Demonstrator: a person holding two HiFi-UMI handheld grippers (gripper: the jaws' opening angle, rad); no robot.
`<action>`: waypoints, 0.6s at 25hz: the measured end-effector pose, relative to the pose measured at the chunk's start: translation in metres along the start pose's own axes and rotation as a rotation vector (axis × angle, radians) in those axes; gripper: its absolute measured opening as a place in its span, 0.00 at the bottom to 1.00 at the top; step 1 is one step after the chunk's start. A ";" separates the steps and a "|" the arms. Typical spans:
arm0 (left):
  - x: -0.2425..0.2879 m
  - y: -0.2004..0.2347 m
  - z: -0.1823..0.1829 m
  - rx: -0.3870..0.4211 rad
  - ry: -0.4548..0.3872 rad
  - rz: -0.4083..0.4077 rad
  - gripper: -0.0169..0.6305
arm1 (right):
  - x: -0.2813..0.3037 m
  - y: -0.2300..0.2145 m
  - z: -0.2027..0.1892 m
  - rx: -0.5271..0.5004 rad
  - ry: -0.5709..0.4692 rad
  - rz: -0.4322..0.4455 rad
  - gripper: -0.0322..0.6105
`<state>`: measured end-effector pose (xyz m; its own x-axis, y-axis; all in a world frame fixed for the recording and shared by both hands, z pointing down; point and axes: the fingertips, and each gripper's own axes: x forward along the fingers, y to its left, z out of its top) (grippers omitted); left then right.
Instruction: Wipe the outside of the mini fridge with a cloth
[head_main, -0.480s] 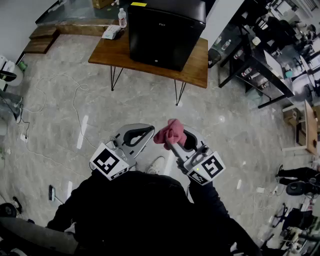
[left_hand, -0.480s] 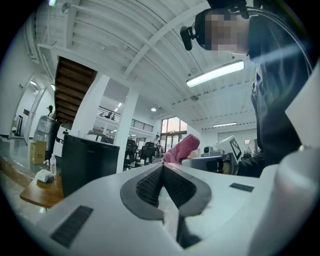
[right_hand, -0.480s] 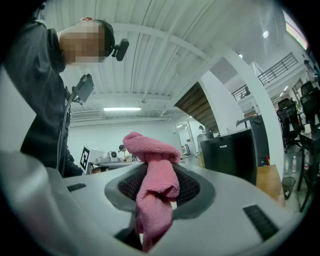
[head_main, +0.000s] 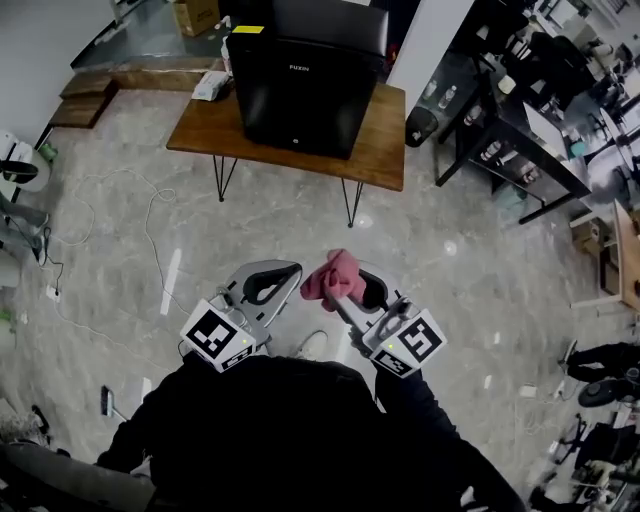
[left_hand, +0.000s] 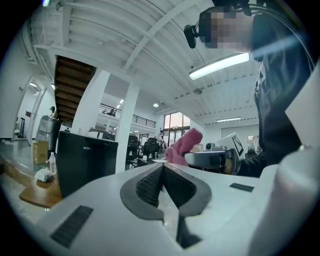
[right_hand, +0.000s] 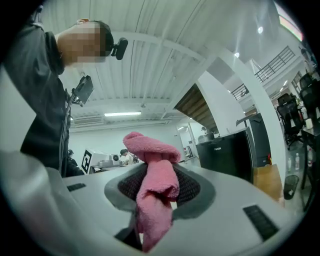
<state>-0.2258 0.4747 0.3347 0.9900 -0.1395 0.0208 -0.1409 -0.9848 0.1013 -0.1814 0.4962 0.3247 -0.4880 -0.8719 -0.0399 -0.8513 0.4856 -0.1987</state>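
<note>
The black mini fridge (head_main: 304, 80) stands on a low wooden table (head_main: 382, 155) ahead of me, well beyond both grippers. It also shows at left in the left gripper view as the mini fridge (left_hand: 82, 165), and at right in the right gripper view as the mini fridge (right_hand: 227, 152). My right gripper (head_main: 345, 283) is shut on a pink cloth (head_main: 333, 276), which bunches above the jaws; the same cloth (right_hand: 155, 185) fills the right gripper view. My left gripper (head_main: 280, 272) is shut and holds nothing, its jaws pressed together in the left gripper view.
A white packet (head_main: 211, 86) lies on the table's left end. A cable (head_main: 150, 215) trails over the marble floor at left. Black desks and shelving (head_main: 520, 130) crowd the right side. A white shoe (head_main: 312, 345) shows between the grippers.
The table and fridge sit slightly lower and further left in the head view. Both grippers have shifted a little upward in the frame, and the cloth is still held.
</note>
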 end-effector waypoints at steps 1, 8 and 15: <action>0.014 -0.002 0.004 0.001 0.002 0.008 0.04 | -0.007 -0.012 0.006 -0.003 0.000 0.008 0.27; 0.061 0.000 0.014 -0.017 0.006 0.063 0.04 | -0.028 -0.054 0.014 -0.016 0.014 0.028 0.26; 0.096 0.028 0.022 -0.016 0.014 0.111 0.04 | -0.017 -0.092 0.024 0.031 -0.008 0.065 0.26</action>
<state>-0.1349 0.4318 0.3176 0.9681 -0.2463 0.0463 -0.2501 -0.9615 0.1138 -0.0900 0.4650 0.3199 -0.5403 -0.8392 -0.0617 -0.8114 0.5391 -0.2258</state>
